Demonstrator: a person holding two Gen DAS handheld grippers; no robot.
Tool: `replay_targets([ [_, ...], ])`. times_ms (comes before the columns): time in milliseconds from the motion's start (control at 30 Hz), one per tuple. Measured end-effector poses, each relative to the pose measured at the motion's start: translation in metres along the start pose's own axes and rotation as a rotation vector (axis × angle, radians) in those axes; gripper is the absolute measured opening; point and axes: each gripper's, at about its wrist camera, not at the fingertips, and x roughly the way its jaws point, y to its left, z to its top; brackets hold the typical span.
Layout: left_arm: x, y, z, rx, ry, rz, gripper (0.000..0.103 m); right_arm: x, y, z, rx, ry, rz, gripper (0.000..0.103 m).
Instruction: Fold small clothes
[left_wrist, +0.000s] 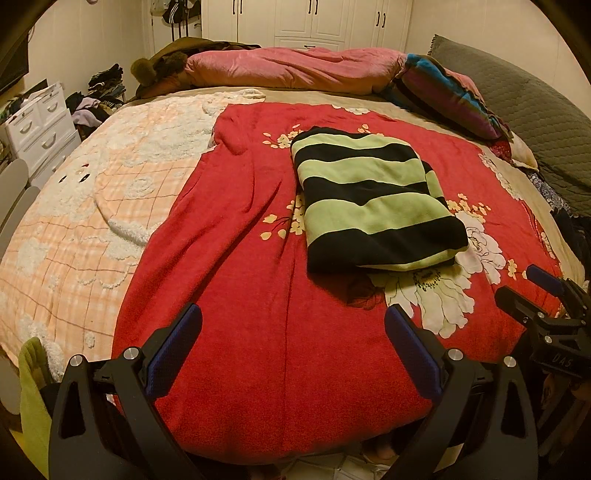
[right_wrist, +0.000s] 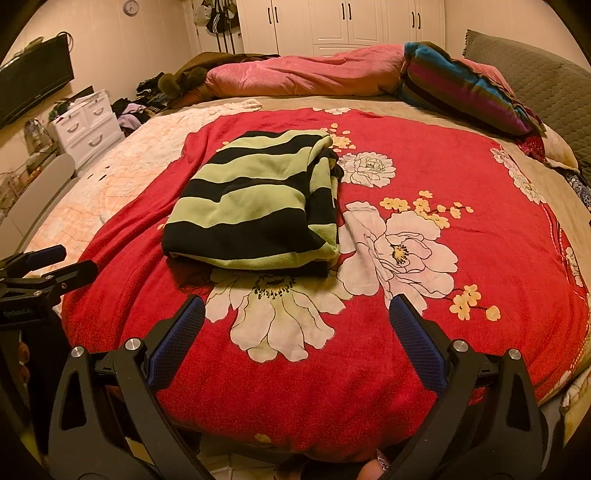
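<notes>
Striped green-and-black garment (left_wrist: 376, 199), lying folded into a compact rectangle on the red floral blanket (left_wrist: 240, 288) that covers the bed, at about 12 o'clock from the left gripper (left_wrist: 293, 332) and 11 o'clock from the right gripper (right_wrist: 297, 325). Both grippers hover near the foot edge of the bed, well apart from the garment, fingers spread wide and holding nothing. The fold appears largely complete; loose dark layers protrude at the near edge and along the 3 o'clock side. If a further fold is intended, each gripper should pinch all layers at a near corner together, lift evenly, and lay the edge squarely onto the far edge. A pink duvet (left_wrist: 295, 68) lies at the far side.
</notes>
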Motion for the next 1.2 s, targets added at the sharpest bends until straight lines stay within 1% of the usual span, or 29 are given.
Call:
replay_targets([
  [1200, -0.0033, 0.0022, 0.0019, 0.003, -0.008, 0.006, 0.099, 0.0024, -0.0040, -0.0021, 0.011, 0.006, -0.017, 0.094],
])
